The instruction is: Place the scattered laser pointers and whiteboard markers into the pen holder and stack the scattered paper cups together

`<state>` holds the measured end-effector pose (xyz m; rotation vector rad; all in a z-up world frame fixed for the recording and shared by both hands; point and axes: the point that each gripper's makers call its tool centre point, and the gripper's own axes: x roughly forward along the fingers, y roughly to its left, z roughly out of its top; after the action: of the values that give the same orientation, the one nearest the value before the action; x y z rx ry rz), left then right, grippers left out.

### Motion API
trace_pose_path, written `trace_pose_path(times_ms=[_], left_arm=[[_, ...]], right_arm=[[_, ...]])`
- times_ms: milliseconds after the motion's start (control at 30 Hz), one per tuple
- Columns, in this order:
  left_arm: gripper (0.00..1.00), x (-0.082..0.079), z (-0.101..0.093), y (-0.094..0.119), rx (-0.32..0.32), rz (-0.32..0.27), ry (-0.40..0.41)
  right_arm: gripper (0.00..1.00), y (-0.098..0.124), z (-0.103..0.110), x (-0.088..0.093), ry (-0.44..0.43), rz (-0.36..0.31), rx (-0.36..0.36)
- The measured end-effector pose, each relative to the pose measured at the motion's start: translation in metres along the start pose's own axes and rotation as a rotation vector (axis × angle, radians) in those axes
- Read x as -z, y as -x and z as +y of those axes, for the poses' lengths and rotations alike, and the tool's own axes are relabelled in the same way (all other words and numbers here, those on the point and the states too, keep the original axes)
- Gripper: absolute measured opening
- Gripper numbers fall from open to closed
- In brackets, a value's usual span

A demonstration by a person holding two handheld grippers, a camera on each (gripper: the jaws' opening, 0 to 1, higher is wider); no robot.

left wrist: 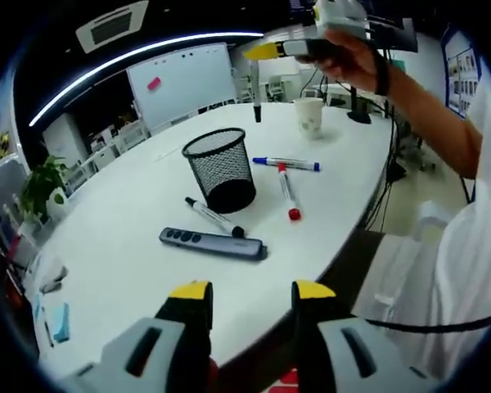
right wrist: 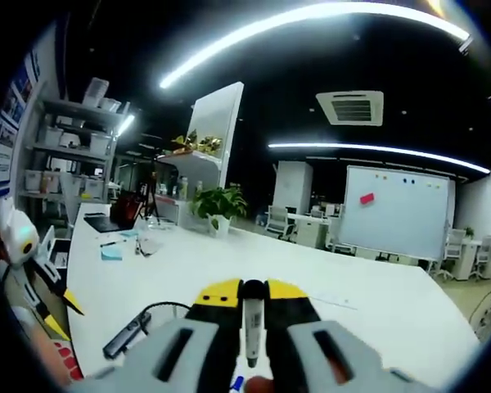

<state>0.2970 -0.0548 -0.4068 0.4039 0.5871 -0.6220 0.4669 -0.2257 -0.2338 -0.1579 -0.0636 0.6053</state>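
While white table [left wrist: 123, 246] spreads wide, person's hand [left wrist: 352, 57] lifts right gripper [right wrist: 243, 296] high above far edge, jaws narrow, clamped on marker [right wrist: 251, 327]. Left gripper [left wrist: 250, 295] low at near edge, jaws apart, holding nothing. Mesh pen holder [left wrist: 219, 168] upright mid-table. Paper cup [left wrist: 309, 115] far side. Laser pointer [left wrist: 213, 243] flat nr holder; black marker [left wrist: 215, 218] betw them; blue marker [left wrist: 286, 164], red marker [left wrist: 288, 191] beside holder.
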Motion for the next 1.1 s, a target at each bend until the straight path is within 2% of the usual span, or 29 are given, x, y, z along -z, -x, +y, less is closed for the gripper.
trace_pose_path(times_ms=[467, 1100], left_arm=[[0.38, 0.002, 0.004, 0.0, -0.014, -0.002, 0.019], [0.35, 0.0, 0.013, 0.001, -0.04, -0.014, 0.053]], right_arm=[[0.09, -0.006, 0.007, -0.006, 0.008, -0.009, -0.018], [0.09, -0.015, 0.023, -0.029, 0.008, -0.056, -0.051]])
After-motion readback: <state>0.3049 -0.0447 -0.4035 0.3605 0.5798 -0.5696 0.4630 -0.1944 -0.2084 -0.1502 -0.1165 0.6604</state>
